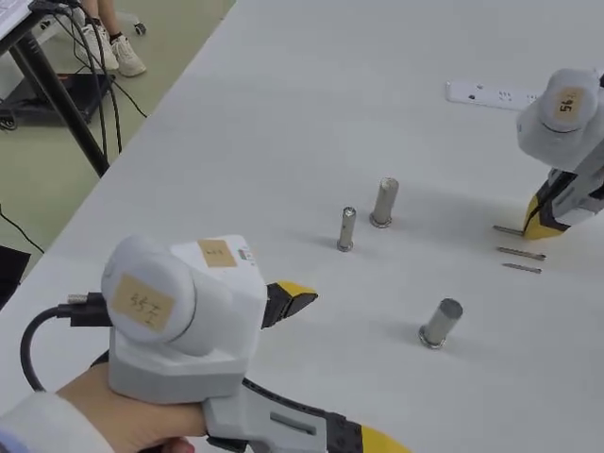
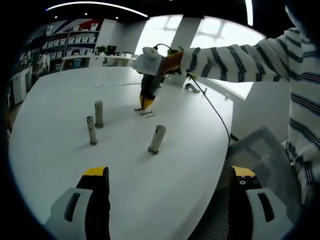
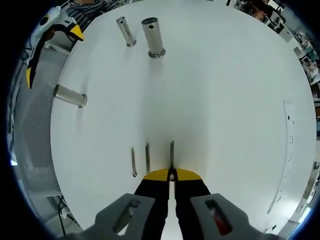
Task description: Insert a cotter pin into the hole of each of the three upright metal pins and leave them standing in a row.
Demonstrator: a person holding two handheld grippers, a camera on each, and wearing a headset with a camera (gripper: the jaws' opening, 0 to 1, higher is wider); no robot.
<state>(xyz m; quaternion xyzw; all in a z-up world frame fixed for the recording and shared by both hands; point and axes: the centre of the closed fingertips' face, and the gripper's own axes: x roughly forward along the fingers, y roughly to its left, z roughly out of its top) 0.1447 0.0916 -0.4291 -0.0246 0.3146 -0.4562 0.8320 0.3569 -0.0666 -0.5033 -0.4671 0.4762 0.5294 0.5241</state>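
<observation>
Picking up a thin grey metal cotter pin (image 3: 171, 155) is the step in hand — the right gripper (image 3: 171, 176) is clenched on its end, well in from the white bench's (image 3: 225, 100) near edge. It lies flat, long axis along the jaws, pointing roughly toward three upright steel pins (image 3: 152, 36). Next, lift and level it with a hole — the left gripper (image 2: 168, 172) hangs with jaws released.

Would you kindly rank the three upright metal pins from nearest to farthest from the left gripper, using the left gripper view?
From the left gripper:
1. Wide pin, centre, ahead of the jaws.
2. Thin pin, farther left.
3. Rear pin, just behind the thin one.
</observation>
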